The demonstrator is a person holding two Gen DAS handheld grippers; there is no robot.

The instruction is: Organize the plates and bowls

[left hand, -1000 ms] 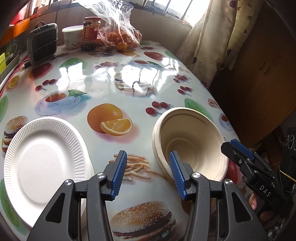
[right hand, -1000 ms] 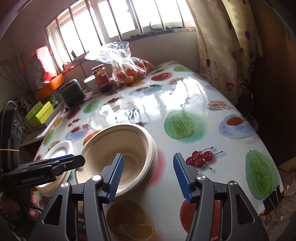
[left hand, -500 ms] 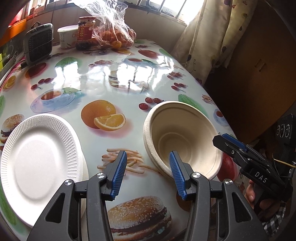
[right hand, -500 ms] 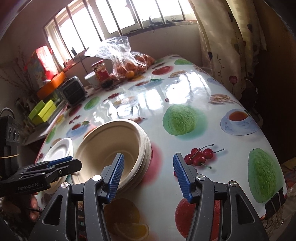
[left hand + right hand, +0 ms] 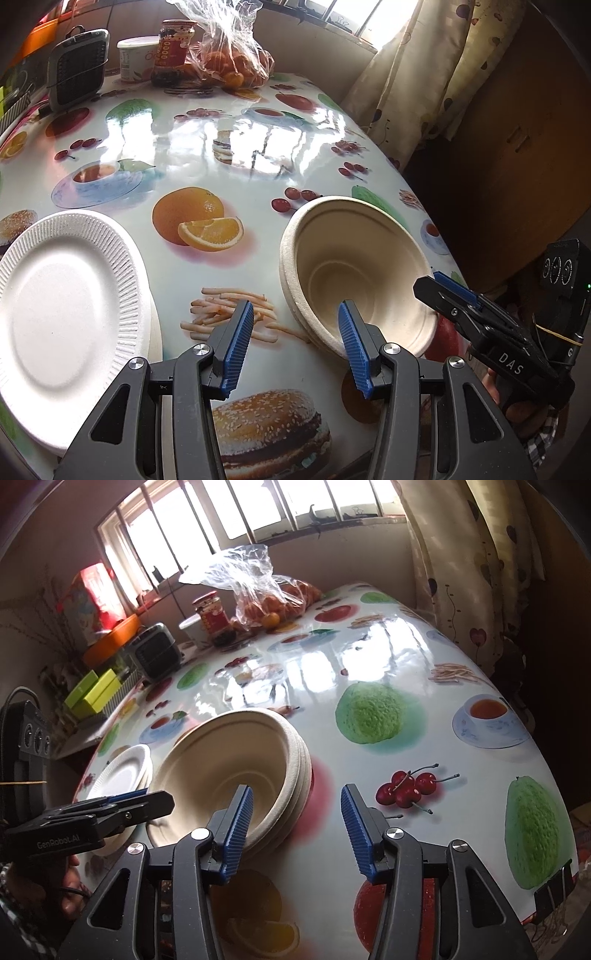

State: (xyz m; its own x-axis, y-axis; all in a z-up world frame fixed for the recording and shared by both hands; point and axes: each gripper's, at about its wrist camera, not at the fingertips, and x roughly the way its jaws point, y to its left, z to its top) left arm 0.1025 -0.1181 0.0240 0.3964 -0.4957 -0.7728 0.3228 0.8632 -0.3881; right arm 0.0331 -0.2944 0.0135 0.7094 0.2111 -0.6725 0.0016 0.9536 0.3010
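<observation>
A stack of beige paper bowls [image 5: 347, 266] stands on the fruit-print table, right of a stack of white ribbed paper plates [image 5: 62, 314]. My left gripper [image 5: 295, 341] is open, with its right finger over the bowls' near-left rim. My right gripper [image 5: 297, 825] is open, with its left finger over the bowls [image 5: 236, 771] near-right rim. The plates show behind the bowls in the right wrist view [image 5: 123, 771]. Each gripper shows in the other's view, the right one [image 5: 458, 299] by the bowls' right rim and the left one [image 5: 122, 808] by their left rim.
A bag of oranges [image 5: 229, 55], a red jar [image 5: 173, 51], a white tub [image 5: 135, 57] and a small grey heater [image 5: 79, 70] stand at the table's far end. A curtain [image 5: 424, 74] hangs right of the table. Green boxes [image 5: 96, 694] lie on a side shelf.
Both grippers have drifted slightly around the bowl stack, so it sits a little further left in the left wrist view. Both stay open, and the bowls and plates have not moved.
</observation>
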